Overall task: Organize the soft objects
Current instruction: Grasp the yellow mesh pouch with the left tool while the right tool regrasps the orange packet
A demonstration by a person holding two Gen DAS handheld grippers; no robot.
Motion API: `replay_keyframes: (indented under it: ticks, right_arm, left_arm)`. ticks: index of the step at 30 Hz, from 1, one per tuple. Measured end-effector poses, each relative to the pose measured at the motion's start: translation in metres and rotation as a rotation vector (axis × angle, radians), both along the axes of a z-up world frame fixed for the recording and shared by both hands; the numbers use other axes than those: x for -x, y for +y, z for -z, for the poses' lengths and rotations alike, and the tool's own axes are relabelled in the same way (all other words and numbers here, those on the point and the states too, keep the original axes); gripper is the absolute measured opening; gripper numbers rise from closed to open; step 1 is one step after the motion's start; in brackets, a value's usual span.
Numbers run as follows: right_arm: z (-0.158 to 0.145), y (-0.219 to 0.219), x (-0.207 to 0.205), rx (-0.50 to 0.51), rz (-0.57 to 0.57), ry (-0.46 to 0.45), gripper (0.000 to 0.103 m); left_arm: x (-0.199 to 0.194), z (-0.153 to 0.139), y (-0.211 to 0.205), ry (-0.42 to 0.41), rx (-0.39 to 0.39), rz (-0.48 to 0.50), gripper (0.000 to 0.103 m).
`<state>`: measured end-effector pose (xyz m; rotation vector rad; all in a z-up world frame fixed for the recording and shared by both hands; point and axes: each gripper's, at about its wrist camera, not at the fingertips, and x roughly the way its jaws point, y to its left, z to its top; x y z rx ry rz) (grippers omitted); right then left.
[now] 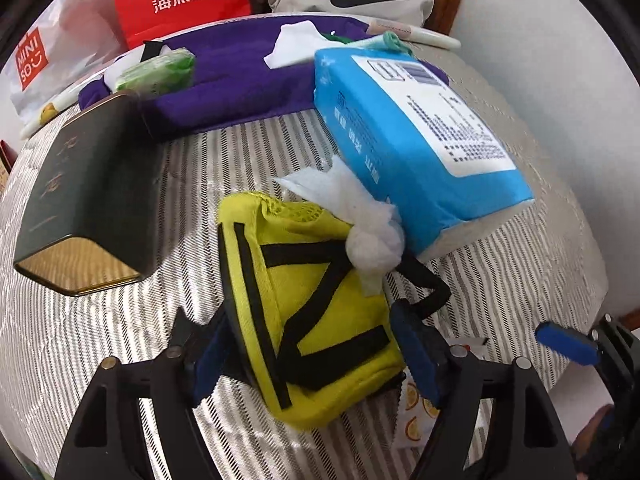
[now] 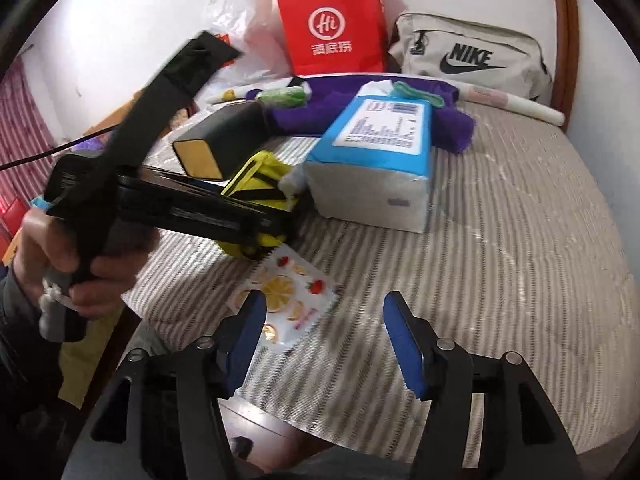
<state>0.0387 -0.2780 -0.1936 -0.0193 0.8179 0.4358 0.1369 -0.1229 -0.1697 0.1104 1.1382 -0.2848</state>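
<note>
A yellow pouch with black straps (image 1: pixel 344 320) lies on the striped cloth, and a crumpled white tissue (image 1: pixel 364 224) rests on its far end. My left gripper (image 1: pixel 312 344) straddles the pouch with its jaws wide, one blue pad at each side, and I see no squeeze. In the right wrist view a hand holds that gripper down over the pouch (image 2: pixel 260 176). My right gripper (image 2: pixel 326 342) stands open above the cloth with nothing between its pads. A fruit-print sachet (image 2: pixel 284 300) lies just beyond its left finger. A blue tissue pack (image 1: pixel 420 132) leans beside the pouch.
A dark box with a gold end (image 1: pixel 88 200) lies left of the pouch. Behind are a purple cloth (image 1: pixel 240 80) with a green packet (image 1: pixel 156 72), a red paper bag (image 2: pixel 332 28), a beige Nike bag (image 2: pixel 472 56) and a white tube (image 2: pixel 520 104). The bed's edge runs near-left.
</note>
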Motion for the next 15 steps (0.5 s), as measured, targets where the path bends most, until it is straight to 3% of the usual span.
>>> replay_keyframes:
  ticks: [2,3,4,6,8,12,15]
  right_arm:
    - [0.005,0.005,-0.003,-0.001,0.006,0.008,0.061]
    - [0.007,0.008,-0.003,0.004,0.01,0.012,0.062]
    - [0.009,0.01,-0.004,0.007,0.012,0.016,0.062]
    - [0.011,0.013,-0.006,0.004,0.017,0.021,0.062]
    - [0.015,0.019,-0.008,0.001,0.016,0.031,0.065]
    - [0.021,0.031,-0.013,0.008,0.027,0.041,0.068]
    - [0.023,0.038,-0.015,0.01,0.051,0.026,0.077]
  left_arm:
    - [0.001,0.001,-0.003,-0.021,-0.019,0.002,0.076]
    - [0.002,-0.001,-0.001,-0.027,-0.009,0.002,0.068]
    - [0.003,-0.003,0.001,-0.034,-0.002,0.004,0.066]
    - [0.006,-0.008,0.007,-0.048,0.007,0.0,0.043]
    - [0.009,-0.017,0.018,-0.059,0.023,-0.007,0.03]
    - [0.016,-0.028,0.034,-0.084,0.018,-0.009,0.023]
    - [0.022,-0.029,0.042,-0.091,0.028,-0.009,0.021]
